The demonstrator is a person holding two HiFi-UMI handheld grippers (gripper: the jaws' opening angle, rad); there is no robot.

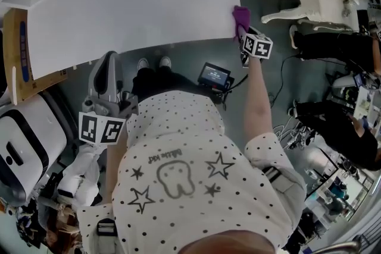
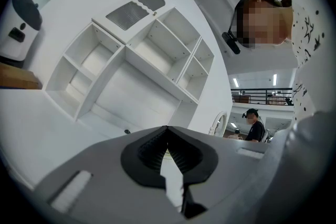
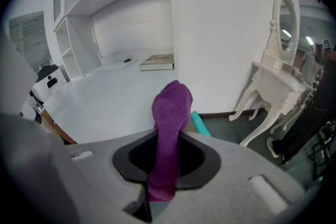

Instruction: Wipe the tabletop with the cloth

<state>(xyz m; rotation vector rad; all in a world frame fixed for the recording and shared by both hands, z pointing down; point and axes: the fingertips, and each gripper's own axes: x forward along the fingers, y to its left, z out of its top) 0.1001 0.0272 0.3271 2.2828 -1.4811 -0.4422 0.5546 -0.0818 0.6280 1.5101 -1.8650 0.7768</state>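
- Right now the purple cloth (image 3: 170, 128) is clamped between the jaws of the right gripper (image 3: 167, 164), with its bunched free end sticking out past the jaw tips.
- In the head view the cloth (image 1: 240, 16) sits at the right edge of the white tabletop (image 1: 137, 3), close to the near right corner. Whether it presses on the surface cannot be told.
- The right gripper (image 1: 247, 38) is held out at the end of a stretched arm, just off that corner, with its marker cube facing up.
- The left gripper (image 1: 107, 86) is low at the person's left side, off the near edge of the tabletop and well apart from the cloth.
- Its own view shows the left gripper's (image 2: 169, 157) jaw tips meeting, with nothing between them.
- A flat book (image 3: 157, 62) lies at the far side of the tabletop, by the wall.
- White shelving (image 2: 136, 55) stands against the wall over the table.
- A white dressing table (image 3: 278, 60) with an oval mirror stands on the floor to the right.
- A small device with a screen (image 1: 214, 75) lies on the grey floor near the person's feet.
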